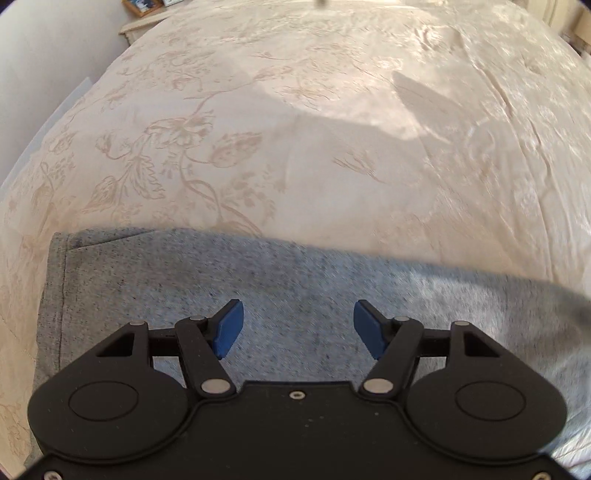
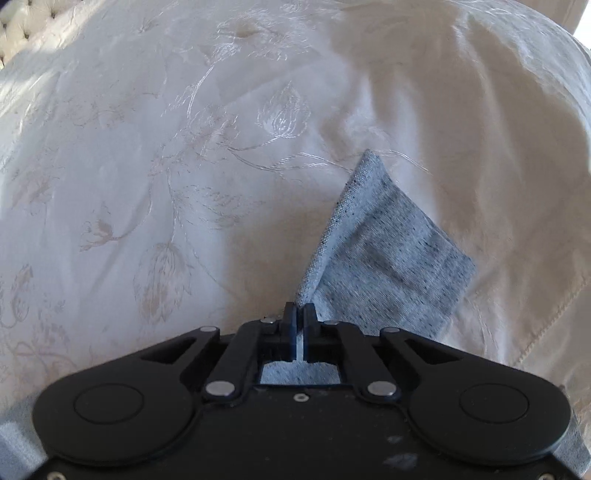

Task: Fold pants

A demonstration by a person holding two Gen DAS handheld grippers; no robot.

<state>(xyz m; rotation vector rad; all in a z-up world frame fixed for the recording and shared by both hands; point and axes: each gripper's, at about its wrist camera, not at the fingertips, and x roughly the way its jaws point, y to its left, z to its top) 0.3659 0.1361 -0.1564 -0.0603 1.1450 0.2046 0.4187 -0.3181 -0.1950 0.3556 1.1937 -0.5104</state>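
Grey speckled pants (image 1: pixel 295 280) lie on a cream floral bedspread (image 1: pixel 295 110), with a hemmed edge at the left of the left wrist view. My left gripper (image 1: pixel 298 326) is open just above the grey fabric, its blue pads (image 1: pixel 229 328) wide apart and holding nothing. My right gripper (image 2: pixel 299 314) is shut on a fold of the pants (image 2: pixel 388 266). A corner of that fabric stands up and to the right of the fingers, lifted off the bedspread (image 2: pixel 147 147).
A wooden nightstand with a framed picture (image 1: pixel 142 11) sits at the far left corner past the bed. The bed's left edge meets a pale wall (image 1: pixel 44 74). A tufted headboard (image 2: pixel 18 18) shows at top left of the right wrist view.
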